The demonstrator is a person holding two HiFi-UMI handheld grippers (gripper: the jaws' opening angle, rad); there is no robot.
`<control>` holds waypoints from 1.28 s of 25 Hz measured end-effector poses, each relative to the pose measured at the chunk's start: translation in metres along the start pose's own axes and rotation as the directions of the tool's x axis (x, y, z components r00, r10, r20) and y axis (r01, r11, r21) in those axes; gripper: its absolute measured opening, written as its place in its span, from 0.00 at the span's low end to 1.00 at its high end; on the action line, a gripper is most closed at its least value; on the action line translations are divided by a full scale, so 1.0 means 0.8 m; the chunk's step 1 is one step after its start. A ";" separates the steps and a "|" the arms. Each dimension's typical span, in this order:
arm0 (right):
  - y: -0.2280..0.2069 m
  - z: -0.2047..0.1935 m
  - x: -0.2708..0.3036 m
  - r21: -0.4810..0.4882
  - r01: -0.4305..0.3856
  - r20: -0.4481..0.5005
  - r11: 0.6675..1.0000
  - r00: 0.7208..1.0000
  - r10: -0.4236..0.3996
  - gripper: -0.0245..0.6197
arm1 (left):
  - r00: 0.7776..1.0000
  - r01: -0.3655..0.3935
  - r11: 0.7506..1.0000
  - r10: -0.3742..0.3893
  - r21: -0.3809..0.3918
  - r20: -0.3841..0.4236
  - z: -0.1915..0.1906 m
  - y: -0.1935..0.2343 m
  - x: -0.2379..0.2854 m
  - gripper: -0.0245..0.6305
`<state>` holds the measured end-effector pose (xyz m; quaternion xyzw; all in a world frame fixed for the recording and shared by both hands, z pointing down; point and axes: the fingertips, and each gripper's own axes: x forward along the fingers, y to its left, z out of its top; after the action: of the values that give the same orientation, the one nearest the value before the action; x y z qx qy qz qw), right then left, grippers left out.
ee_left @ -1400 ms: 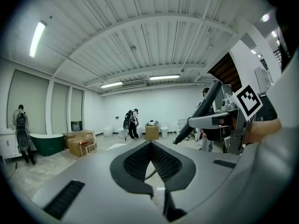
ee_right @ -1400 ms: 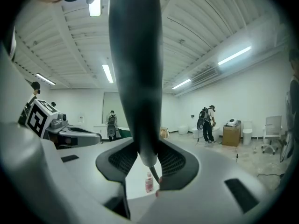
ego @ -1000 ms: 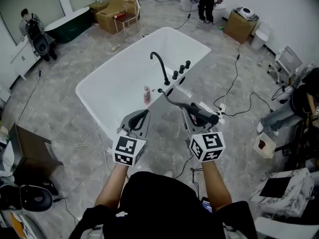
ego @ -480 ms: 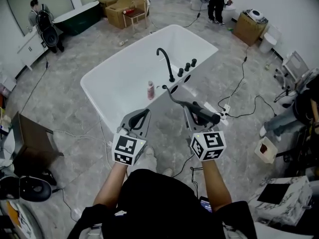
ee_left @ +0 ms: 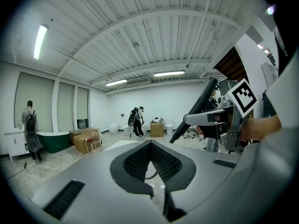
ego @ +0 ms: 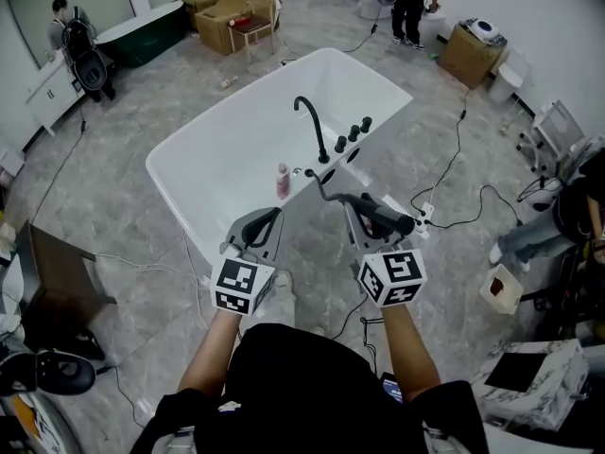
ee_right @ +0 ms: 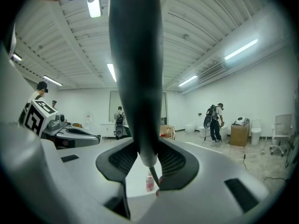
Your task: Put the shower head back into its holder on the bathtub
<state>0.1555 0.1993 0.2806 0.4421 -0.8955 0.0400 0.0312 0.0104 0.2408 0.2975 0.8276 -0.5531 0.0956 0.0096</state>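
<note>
Black matte shower head wand (ee_right: 138,78) sits clamped near its hose end between the pads of the right gripper (ee_right: 148,154); its long axis stands crosswise to the jaws, spray end rising above them, thin hose (ee_right: 153,177) dropping from the lower end; the left gripper (ee_left: 150,144), beside the right, is closed and empty; the white freestanding bathtub (ego: 189,173) lies ahead of both.

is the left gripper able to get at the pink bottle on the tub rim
Probably yes: the left gripper is empty, and the pink bottle stands just ahead of it on the near tub rim, with nothing between them.
</note>
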 end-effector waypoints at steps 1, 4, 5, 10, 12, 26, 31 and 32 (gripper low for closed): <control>-0.003 0.001 0.008 -0.002 0.001 -0.001 1.000 1.000 -0.001 0.26 | 1.000 0.002 1.000 -0.002 -0.002 0.001 0.001 0.006 0.009 0.06; -0.017 0.004 0.034 -0.004 0.006 -0.003 1.000 1.000 -0.006 0.26 | 1.000 0.009 1.000 -0.009 -0.005 0.005 0.004 0.022 0.037 0.06; -0.022 0.005 0.043 -0.004 0.008 -0.005 1.000 1.000 -0.008 0.26 | 1.000 0.010 1.000 -0.010 -0.006 0.006 0.006 0.028 0.046 0.06; -0.044 0.011 0.094 -0.008 0.006 -0.017 1.000 1.000 -0.006 0.26 | 1.000 0.010 1.000 -0.010 -0.012 0.010 0.016 0.061 0.094 0.06; -0.054 0.012 0.115 -0.007 0.004 -0.024 1.000 1.000 -0.004 0.26 | 1.000 0.008 1.000 -0.007 -0.017 0.010 0.017 0.074 0.113 0.06; -0.082 0.019 0.258 -0.009 0.016 -0.077 1.000 0.997 -0.016 0.26 | 0.999 0.043 0.997 -0.043 -0.058 -0.001 0.023 0.180 0.207 0.06; -0.090 0.017 0.317 -0.008 0.038 -0.101 0.999 0.994 -0.039 0.26 | 0.997 0.071 0.995 -0.072 -0.063 -0.009 0.019 0.227 0.248 0.06; -0.091 0.014 0.327 -0.009 0.041 -0.107 0.999 0.993 -0.042 0.26 | 0.997 0.076 0.995 -0.077 -0.066 -0.013 0.016 0.236 0.256 0.06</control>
<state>0.0540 -0.0524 0.2962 0.4579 -0.8832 0.0600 0.0815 -0.0850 -0.0207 0.3024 0.8465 -0.5239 0.0834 0.0449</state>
